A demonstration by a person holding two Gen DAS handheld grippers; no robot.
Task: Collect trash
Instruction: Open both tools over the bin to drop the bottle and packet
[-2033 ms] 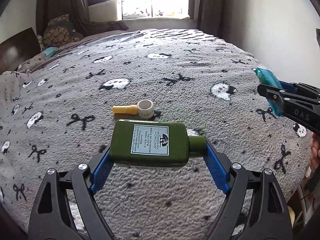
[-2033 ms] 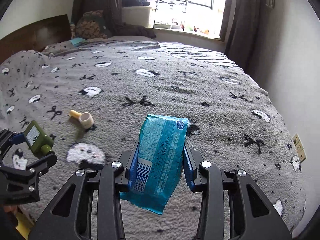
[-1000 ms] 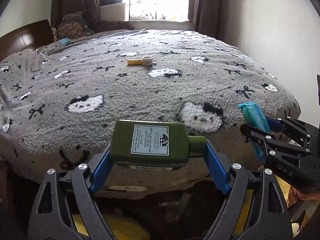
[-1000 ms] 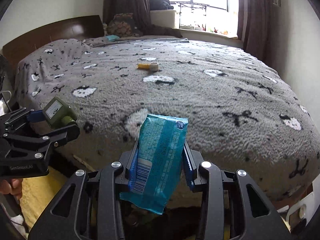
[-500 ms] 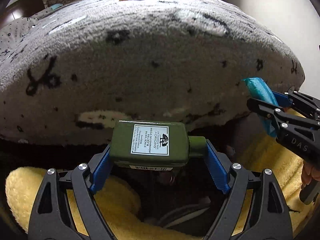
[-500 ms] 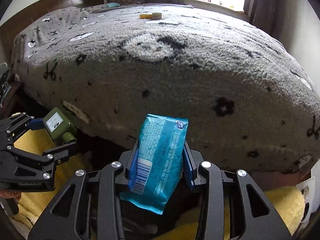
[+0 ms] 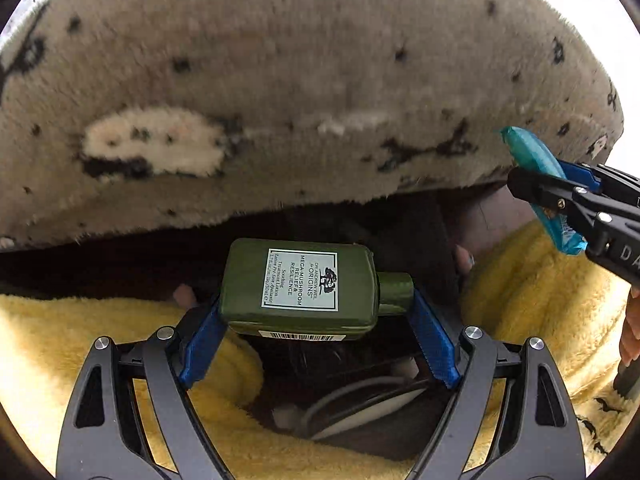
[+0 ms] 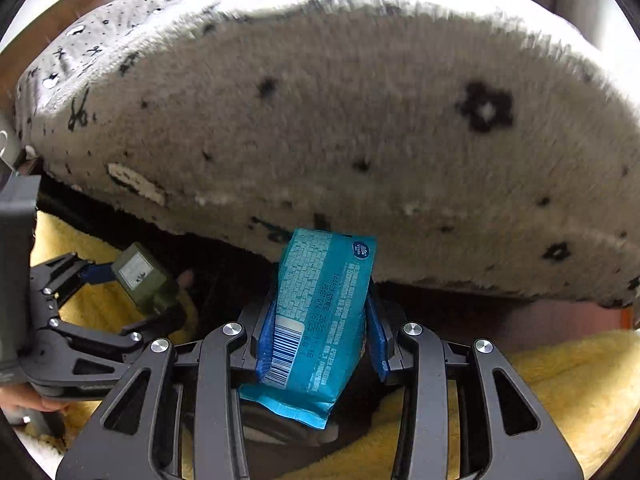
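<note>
My left gripper (image 7: 316,312) is shut on a green lotion bottle (image 7: 298,286) with a white label, held sideways, cap to the right. My right gripper (image 8: 322,322) is shut on a blue snack wrapper (image 8: 320,312) that stands upright between its blue pads. Each gripper shows in the other's view: the right gripper (image 7: 560,196) with the blue wrapper (image 7: 536,168) at the right edge, the left gripper (image 8: 116,292) with the green bottle (image 8: 140,276) at the lower left. Both point steeply down at a dark gap (image 7: 360,400) between yellow fleece legs, just off the bed's edge.
The grey fleece blanket (image 7: 300,80) of the bed hangs over its edge and fills the upper half of both views. Yellow fleece (image 7: 80,340) flanks the gap on both sides. Pale, curved things (image 7: 360,404) lie in the dark gap below the bottle. A hand (image 7: 630,328) shows at the right.
Both grippers have sunk from over the bed to below its edge and tilted downward. The bed top with the yellow-and-white item has gone out of sight. Both grips are unchanged.
</note>
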